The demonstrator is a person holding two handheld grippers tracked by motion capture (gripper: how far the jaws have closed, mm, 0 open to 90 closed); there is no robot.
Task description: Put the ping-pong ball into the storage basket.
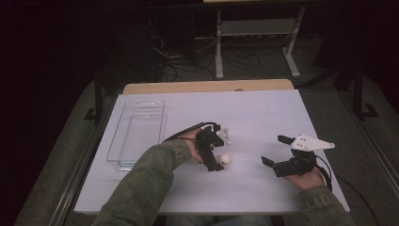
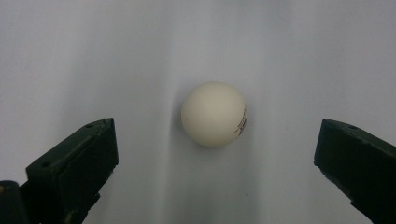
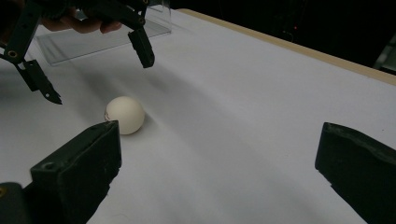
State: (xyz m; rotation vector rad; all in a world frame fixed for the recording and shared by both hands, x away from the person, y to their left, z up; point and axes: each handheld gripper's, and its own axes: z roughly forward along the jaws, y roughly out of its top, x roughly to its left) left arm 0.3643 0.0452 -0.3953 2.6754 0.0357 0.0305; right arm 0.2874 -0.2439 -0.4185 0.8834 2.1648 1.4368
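Note:
A white ping-pong ball [image 1: 225, 159] with small red print rests on the white table [image 1: 254, 113] near the middle. My left gripper [image 1: 221, 151] hovers over it, pointing down, open, its jaws well apart on either side of the ball [image 2: 214, 114] without touching it. My right gripper [image 1: 273, 149] is held low at the right, open and empty, aimed toward the ball [image 3: 124, 115]. In the right gripper view the left gripper [image 3: 102, 81] hangs just above and behind the ball.
A clear plastic tray [image 1: 136, 134] lies along the table's left side, with nothing visible inside it. A wooden edge [image 1: 207, 86] borders the far side. A white desk frame and cables [image 1: 221, 52] stand on the dark floor beyond.

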